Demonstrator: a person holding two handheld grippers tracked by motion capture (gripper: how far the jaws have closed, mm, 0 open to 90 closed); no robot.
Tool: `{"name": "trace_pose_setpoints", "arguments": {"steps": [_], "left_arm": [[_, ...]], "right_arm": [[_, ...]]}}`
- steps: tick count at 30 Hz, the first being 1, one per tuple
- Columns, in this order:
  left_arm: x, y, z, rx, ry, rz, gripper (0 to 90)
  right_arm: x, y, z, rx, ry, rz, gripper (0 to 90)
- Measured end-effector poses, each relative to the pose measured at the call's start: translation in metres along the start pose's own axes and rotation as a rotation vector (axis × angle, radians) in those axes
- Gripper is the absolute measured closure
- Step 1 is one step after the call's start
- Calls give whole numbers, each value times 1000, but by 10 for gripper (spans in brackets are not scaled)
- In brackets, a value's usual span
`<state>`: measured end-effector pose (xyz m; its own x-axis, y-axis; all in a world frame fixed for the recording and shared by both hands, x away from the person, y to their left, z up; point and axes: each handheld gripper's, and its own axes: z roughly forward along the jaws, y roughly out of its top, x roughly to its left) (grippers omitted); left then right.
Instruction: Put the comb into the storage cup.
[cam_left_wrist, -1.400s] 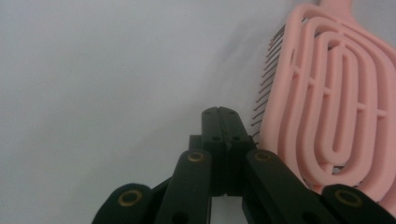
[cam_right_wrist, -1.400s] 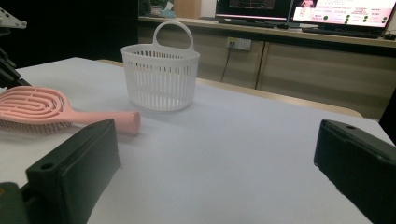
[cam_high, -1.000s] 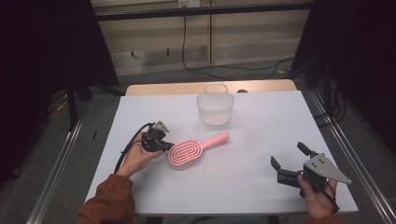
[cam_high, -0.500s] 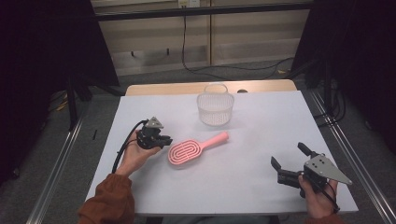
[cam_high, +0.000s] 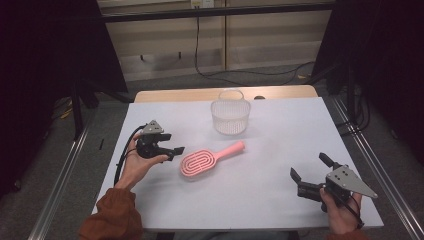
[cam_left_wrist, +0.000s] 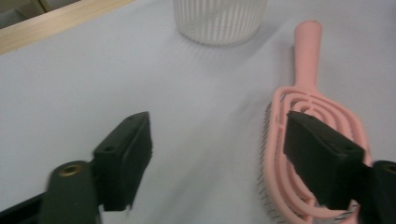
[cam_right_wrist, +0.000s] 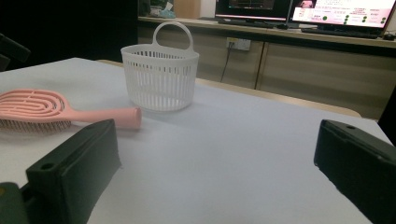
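Observation:
A pink hairbrush (cam_high: 207, 159) lies bristles down on the white table (cam_high: 280, 135), its handle pointing toward a white slotted basket (cam_high: 230, 116) farther back. My left gripper (cam_high: 172, 144) is open just left of the brush head and holds nothing. In the left gripper view (cam_left_wrist: 219, 140) one jaw overlaps the brush (cam_left_wrist: 308, 93), with the basket (cam_left_wrist: 219, 18) beyond it. My right gripper (cam_high: 309, 166) is open and empty near the front right corner. The right gripper view (cam_right_wrist: 215, 149) looks across the table at the brush (cam_right_wrist: 42, 107) and the upright basket (cam_right_wrist: 161, 77).
A wooden strip (cam_high: 200, 95) borders the table's far edge. Metal rails (cam_high: 65, 180) run along both sides of the table. Monitors (cam_right_wrist: 341, 9) stand on a counter behind the table in the right gripper view.
My left gripper has drifted a little to the left, away from the brush head. The brush, basket and right gripper have stayed put.

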<state>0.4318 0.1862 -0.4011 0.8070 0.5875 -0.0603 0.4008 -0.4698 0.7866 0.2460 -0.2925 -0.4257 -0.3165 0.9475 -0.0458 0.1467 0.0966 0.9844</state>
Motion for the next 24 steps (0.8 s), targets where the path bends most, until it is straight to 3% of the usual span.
{"name": "trace_pose_setpoints", "arguments": {"steps": [7,9,14,17,22,24], "left_arm": [[0,1,-10,-31,2,-31,70],[0,1,-12,-42,-25,-17,40],[-5,2,-10,-20,-32,-44,38],[-12,5,-8,5,-17,-16,39],[-18,7,-5,12,-67,-43,47],[-19,9,-5,48,-82,-27,48]], "right_arm": [[0,0,0,-1,1,1,0],[0,0,0,-2,-2,0,0],[0,0,0,-1,-2,2,0],[0,0,-1,-1,0,2,0],[1,0,0,0,4,1,0],[0,0,0,0,2,1,0]]}}
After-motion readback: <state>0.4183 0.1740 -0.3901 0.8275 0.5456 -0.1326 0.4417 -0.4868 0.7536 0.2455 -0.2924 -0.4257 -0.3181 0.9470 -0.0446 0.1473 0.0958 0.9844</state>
